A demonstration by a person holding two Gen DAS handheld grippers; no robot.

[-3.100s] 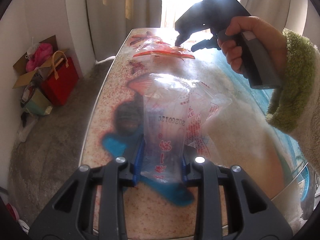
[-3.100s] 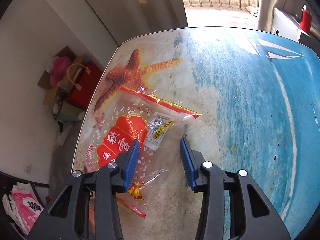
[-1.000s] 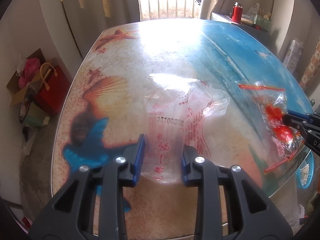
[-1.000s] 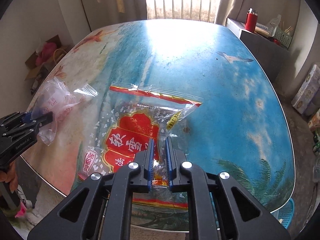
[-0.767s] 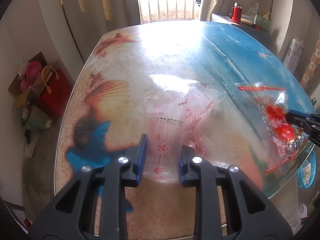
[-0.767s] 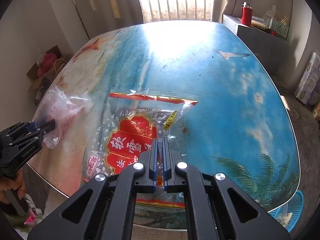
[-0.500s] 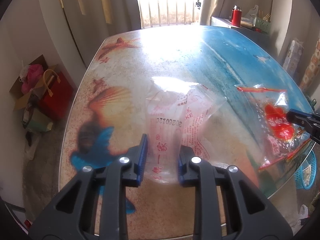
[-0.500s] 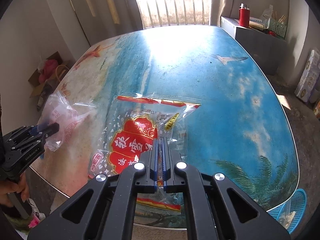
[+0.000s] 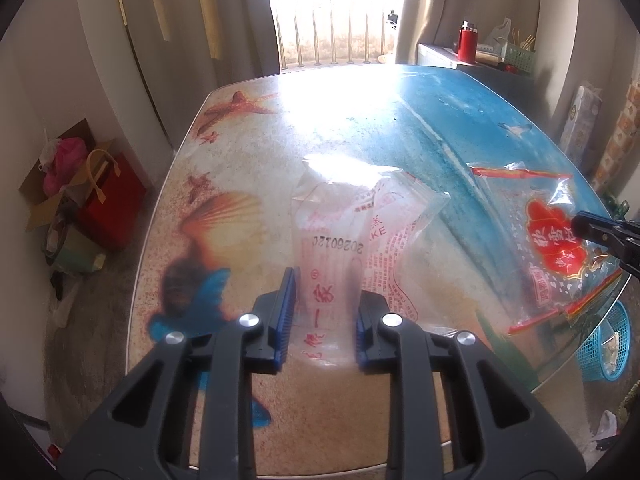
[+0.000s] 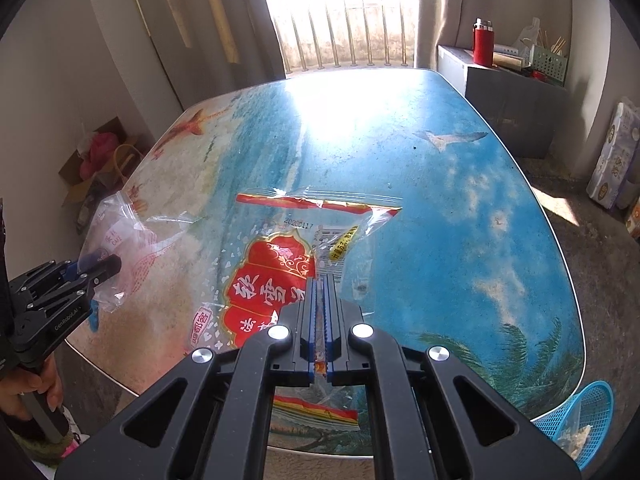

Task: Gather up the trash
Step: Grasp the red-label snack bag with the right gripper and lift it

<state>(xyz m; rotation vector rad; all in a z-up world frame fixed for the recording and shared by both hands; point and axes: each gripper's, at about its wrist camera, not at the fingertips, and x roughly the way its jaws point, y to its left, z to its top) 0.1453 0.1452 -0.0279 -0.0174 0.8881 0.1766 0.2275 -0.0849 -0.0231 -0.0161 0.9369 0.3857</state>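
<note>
My left gripper (image 9: 325,286) is shut on a clear plastic bag with red print (image 9: 352,236) and holds it above the beach-print table (image 9: 248,152). The bag bulges between the blue pads. My right gripper (image 10: 320,280) is shut tight on a clear snack bag with a red label (image 10: 272,284) and holds it above the table's near right part. In the left wrist view the snack bag (image 9: 552,240) hangs at the right with the right gripper's tip on it. In the right wrist view the left gripper (image 10: 104,262) and its clear bag (image 10: 124,240) are at the left.
A blue mesh basket (image 10: 580,416) with scraps stands on the floor past the table's near right corner; it also shows in the left wrist view (image 9: 608,348). A red bag and cardboard box (image 9: 92,188) sit by the left wall. A cabinet with a red flask (image 10: 482,40) stands at the back right.
Both grippers have lifted and drawn back with their bags. The right gripper closed from open onto the snack bag and its jaws tightened fully. The blue basket has come more into view.
</note>
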